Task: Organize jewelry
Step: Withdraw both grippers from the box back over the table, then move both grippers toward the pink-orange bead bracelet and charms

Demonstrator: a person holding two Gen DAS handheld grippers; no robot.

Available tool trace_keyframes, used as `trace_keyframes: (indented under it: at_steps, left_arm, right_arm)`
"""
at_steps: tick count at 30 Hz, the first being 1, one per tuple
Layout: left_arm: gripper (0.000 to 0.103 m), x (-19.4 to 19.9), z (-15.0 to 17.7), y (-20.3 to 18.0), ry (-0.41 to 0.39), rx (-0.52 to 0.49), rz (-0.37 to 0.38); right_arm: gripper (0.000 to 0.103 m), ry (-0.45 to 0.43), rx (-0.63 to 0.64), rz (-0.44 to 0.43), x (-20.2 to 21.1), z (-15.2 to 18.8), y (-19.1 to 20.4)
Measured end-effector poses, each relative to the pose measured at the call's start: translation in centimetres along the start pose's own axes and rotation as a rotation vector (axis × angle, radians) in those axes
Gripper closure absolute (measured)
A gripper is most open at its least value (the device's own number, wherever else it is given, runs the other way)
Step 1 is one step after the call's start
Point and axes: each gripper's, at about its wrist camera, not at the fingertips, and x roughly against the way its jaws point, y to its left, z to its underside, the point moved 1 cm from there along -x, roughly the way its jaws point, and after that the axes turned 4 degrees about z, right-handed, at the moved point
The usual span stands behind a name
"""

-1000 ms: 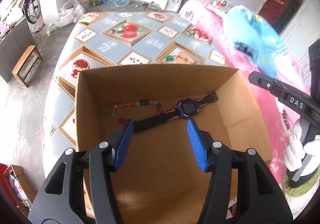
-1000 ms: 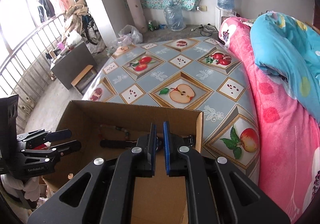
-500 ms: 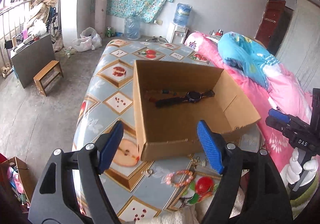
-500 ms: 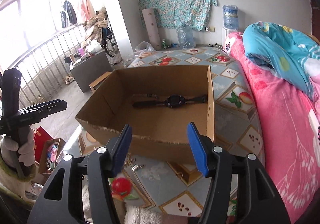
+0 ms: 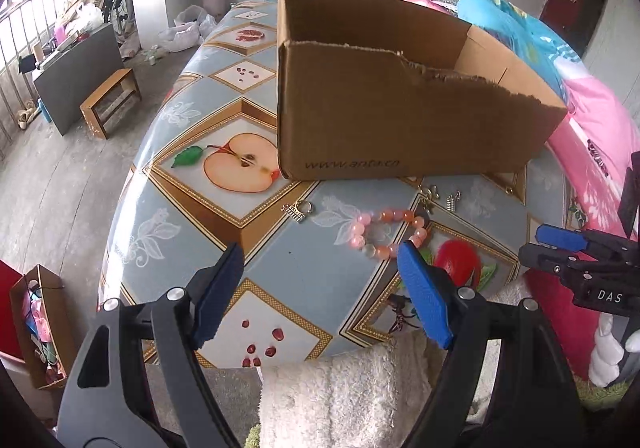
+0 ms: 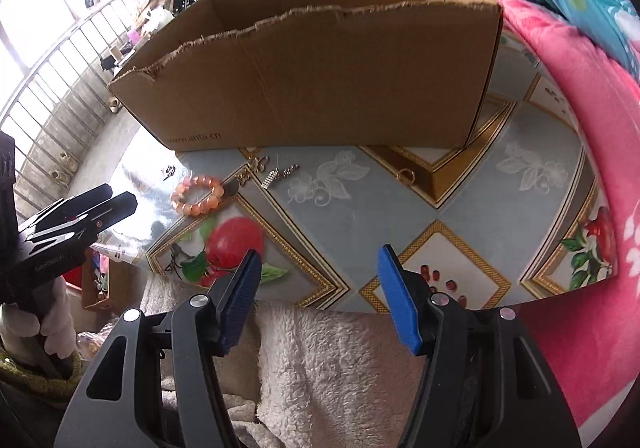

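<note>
Materials check, both wrist views.
Box [image 5: 384,120]: matt brown corrugated cardboard, top edge torn rough. Tablecloth [image 5: 192,232]: smooth glossy plastic, glare at left of right view. Bracelet [image 5: 386,232]: glossy polished beads. Ring [image 6: 405,176] and small charms [image 5: 298,210]: shiny metal. Towel [image 6: 336,364], bottom centre: rough fluffy cloth. Blanket [image 6: 560,60], right: soft fleece. Pads [image 5: 424,300]: matt ribbed blue plastic.
</note>
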Motion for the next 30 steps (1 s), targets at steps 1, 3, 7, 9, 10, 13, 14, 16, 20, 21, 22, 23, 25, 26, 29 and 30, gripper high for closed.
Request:
trace_keyframes:
  at_steps: [1, 3, 7, 9, 10, 13, 14, 16, 20, 21, 22, 23, 25, 26, 29, 30]
  left_arm:
    - [0.028, -0.3, 0.1, -0.2, -0.001, -0.014, -0.014]
    - [0.028, -1.0, 0.2, -0.5, 0.008, -0.033, -0.026]
    - [0.028, -1.8, 0.1, -1.0, 0.011, -0.066, -0.040]
    - [0.028, -2.2, -0.1, -1.3, 0.005, -0.081, -0.037]
    - [0.031, -2.3, -0.2, -1.3, 0.002, -0.089, -0.035]
    - [0.038, -2.9, -0.4, -1.3, 0.003, -0.107, -0.041]
    - [0.040, -3.0, -0.6, -1.2, 0.006, -0.105, -0.037]
    - [0.043, -3.3, -0.7, -0.9, 0.012, -0.099, -0.028]
    - [0.044, -3.9, -0.8, -0.5, 0.018, -0.086, -0.008]
    - [0.044, -4.0, -0.9, -0.6, 0.016, -0.086, -0.004]
    - [0.044, -4.0, -1.1, -0.6, 0.012, -0.088, -0.001]
    - [0.044, -3.9, -1.1, -0.7, 0.006, -0.090, 0.001]
    - [0.044, -3.7, -1.2, -0.7, -0.006, -0.095, 0.007]
    - [0.044, -3.7, -1.1, -0.8, -0.008, -0.096, 0.008]
    - [0.044, -3.8, -1.1, -0.5, -0.008, -0.092, 0.007]
    - [0.044, -3.7, -1.2, -0.4, -0.009, -0.089, 0.008]
  right_arm:
    - [0.044, 0.010, 0.001, 0.009, -0.4, -0.1, 0.2]
    - [0.044, 0.024, 0.019, 0.026, -1.0, -0.2, 0.6]
    - [0.044, 0.030, 0.045, 0.037, -1.7, -0.7, 1.6]
    - [0.044, 0.028, 0.058, 0.045, -1.9, -0.9, 2.0]
    - [0.044, 0.027, 0.060, 0.051, -2.1, -1.0, 2.2]
    - [0.044, 0.029, 0.063, 0.058, -2.7, -1.5, 2.8]
    - [0.044, 0.023, 0.064, 0.064, -2.7, -1.6, 2.9]
    - [0.044, 0.015, 0.080, 0.081, -2.8, -1.7, 3.4]
    - [0.044, -0.010, 0.129, 0.144, -3.4, -2.3, 4.1]
    - [0.041, -0.018, 0.146, 0.159, -3.5, -2.2, 4.3]
    - [0.035, -0.024, 0.159, 0.168, -3.6, -2.3, 4.9]
    - [0.032, -0.030, 0.165, 0.173, -3.7, -2.2, 5.2]
    - [0.024, -0.034, 0.150, 0.162, -3.7, -2.1, 5.2]
    - [0.021, -0.032, 0.150, 0.165, -3.8, -2.1, 5.2]
    - [0.008, -0.026, 0.152, 0.164, -4.1, -1.9, 5.3]
    - [0.006, -0.022, 0.153, 0.164, -4.2, -1.9, 5.4]
